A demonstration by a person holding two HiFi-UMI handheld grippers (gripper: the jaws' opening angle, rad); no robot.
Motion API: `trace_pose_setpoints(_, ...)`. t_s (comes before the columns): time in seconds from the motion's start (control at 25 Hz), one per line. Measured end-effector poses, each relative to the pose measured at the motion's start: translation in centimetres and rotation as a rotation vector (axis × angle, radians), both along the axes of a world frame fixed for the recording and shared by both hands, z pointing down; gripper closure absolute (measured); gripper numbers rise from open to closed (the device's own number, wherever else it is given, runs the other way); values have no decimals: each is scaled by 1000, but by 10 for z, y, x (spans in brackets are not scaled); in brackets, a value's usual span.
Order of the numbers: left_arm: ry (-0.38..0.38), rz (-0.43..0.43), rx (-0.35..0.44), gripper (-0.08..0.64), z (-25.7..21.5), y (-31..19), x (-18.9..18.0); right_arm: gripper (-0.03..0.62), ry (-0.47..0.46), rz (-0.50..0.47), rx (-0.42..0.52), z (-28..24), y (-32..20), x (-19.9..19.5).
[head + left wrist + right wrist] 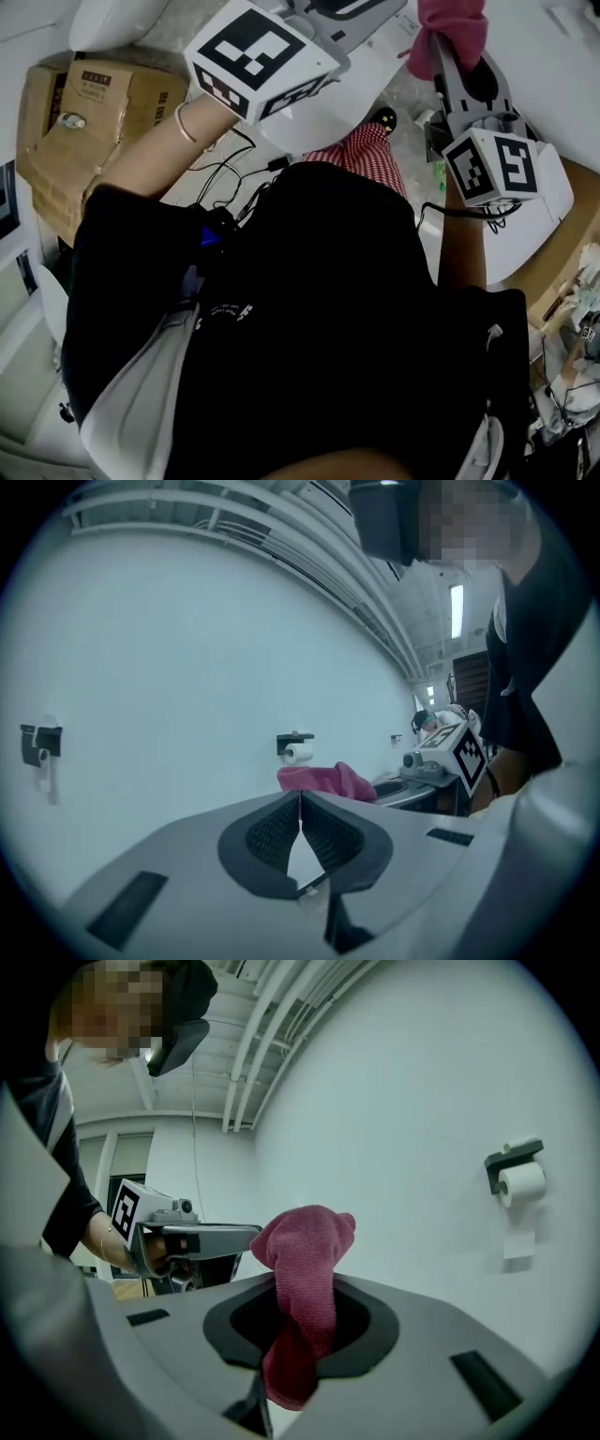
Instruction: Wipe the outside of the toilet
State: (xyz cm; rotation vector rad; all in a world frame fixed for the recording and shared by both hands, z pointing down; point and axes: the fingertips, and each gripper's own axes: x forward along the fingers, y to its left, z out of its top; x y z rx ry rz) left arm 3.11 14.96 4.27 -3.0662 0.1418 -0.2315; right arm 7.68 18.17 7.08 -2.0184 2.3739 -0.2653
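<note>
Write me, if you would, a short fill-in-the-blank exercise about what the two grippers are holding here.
1. Of the left gripper and the right gripper, the pink cloth is held by the ____ one.
2. The left gripper's jaws are ____, with nothing between them.
3. The roll on the wall holder is ____ paper.
Missing words: right; shut; toilet.
</note>
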Motion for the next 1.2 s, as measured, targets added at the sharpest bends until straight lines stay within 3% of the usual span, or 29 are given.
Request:
trace_pose_setpoints(0.08,30,19,-15,549,-10,8,-19,514,16,3,4,-6,11,-14)
trace_pose_setpoints(0.2,9,29,-48,549,-6,17,-46,514,15,-22,4,-7,22,-33)
trace_pose_setpoints(0.32,6,-14,-46,549,-7,17,-58,514,2,-32,9,-8,23,-39)
trace_pose_setpoints(0.56,75,-147,31,549,-50,40,-91,514,1,-146,69,-33,48,-70)
trace_pose_setpoints(0.88,106,-358,-16,549,-58,83,-146,514,-85,-268,67,-24,82,-90)
trace_pose_setpoints(1.04,106,-507,-20,549,-46,117,-196,514,-127,-393,99,-27,99,-130)
trace_pose_setpoints(1.2,172,-630,-26,549,-51,146,-241,514,-113,-493,124,-39,127,-158)
